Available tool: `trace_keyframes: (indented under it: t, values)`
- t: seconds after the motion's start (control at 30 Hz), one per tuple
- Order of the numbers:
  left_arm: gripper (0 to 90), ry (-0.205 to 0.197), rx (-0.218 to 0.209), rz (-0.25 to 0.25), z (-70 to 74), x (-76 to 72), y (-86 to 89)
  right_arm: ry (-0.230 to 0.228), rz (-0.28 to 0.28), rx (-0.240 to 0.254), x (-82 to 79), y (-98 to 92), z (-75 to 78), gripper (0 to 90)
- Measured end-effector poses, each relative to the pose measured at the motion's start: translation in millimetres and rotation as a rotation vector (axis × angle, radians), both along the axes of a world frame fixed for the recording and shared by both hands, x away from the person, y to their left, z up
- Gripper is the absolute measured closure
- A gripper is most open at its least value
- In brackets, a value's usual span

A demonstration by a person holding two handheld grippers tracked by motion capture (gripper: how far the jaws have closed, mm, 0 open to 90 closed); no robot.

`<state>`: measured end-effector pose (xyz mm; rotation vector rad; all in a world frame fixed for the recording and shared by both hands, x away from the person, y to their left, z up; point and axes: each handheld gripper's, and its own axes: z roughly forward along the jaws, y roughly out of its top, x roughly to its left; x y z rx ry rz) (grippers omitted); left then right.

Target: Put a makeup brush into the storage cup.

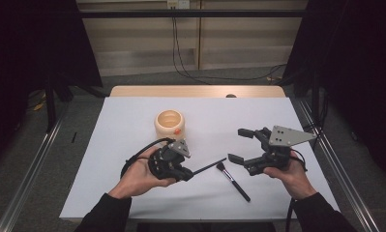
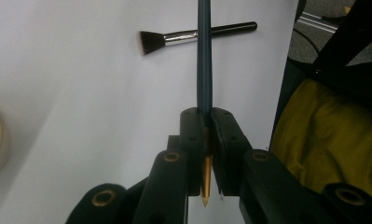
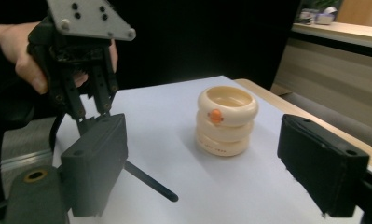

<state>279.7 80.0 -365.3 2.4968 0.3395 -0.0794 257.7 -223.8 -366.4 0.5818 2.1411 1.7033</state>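
Observation:
My left gripper [image 1: 188, 173] [image 2: 208, 116] is shut on a thin dark stick [image 1: 210, 166] [image 2: 204, 56] with a gold pointed end, which points right, low over the table. The stick's far end crosses above a black makeup brush [image 1: 233, 180] [image 2: 193, 36] lying flat on the white table [image 1: 132, 116]. My right gripper [image 1: 240, 145] [image 3: 204, 135] is held above the table at the right, open, with nothing between its jaws. It faces a cream ringed cup [image 1: 170, 124] [image 3: 226, 120] with an orange dot. The right gripper view also shows the left gripper [image 3: 93, 109] and the stick [image 3: 151, 184].
The cup stands upright behind the left hand, near the table's middle. A bare wooden strip [image 1: 195, 91] runs along the table's far edge. Metal frame rails [image 1: 335, 159] flank both sides. Something yellow [image 2: 323, 130] lies beyond the near table edge.

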Motion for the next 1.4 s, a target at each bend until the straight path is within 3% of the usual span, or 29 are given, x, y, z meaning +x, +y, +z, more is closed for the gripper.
trace_keyframes:
  t: [0.13,0.3,0.4,0.47,0.63,0.73,1.0,1.13,1.3,1.4]
  values:
    - [83.9,0.005,0.012,-0.009,-1.5,-0.8,0.6,0.007,0.064,-0.044,4.5,7.7,3.9,19.0]
    - [83.8,0.022,0.024,-0.02,-6.1,-1.1,-0.7,0.082,0.155,-0.132,9.3,14.3,5.2,26.1]
    - [83.9,0.021,0.041,-0.034,-7.4,0.0,-1.6,0.106,0.184,-0.196,13.1,18.4,5.2,26.7]
    - [83.8,0.022,0.03,-0.031,-8.1,-0.8,-2.5,0.112,0.195,-0.226,16.8,20.4,5.7,26.7]
    - [83.8,0.013,0.058,-0.039,-8.2,-0.3,-2.6,0.126,0.275,-0.283,23.9,26.6,7.9,25.7]
    - [83.8,0.027,0.06,-0.039,-9.3,-0.4,-2.3,0.141,0.294,-0.352,26.5,34.0,8.1,27.3]
    - [83.8,0.031,0.082,-0.065,-12.3,-1.5,-5.3,0.201,0.417,-0.543,28.0,55.3,1.2,45.5]
    - [83.9,0.032,0.098,-0.073,-13.9,-2.8,-6.7,0.209,0.45,-0.599,27.8,61.0,-1.3,50.2]
    - [83.8,0.04,0.102,-0.088,-15.7,-3.4,-8.4,0.234,0.452,-0.678,26.3,65.3,-6.0,53.3]
    - [83.8,0.037,0.11,-0.093,-16.6,-4.1,-9.5,0.237,0.459,-0.7,27.0,69.1,-10.2,57.7]
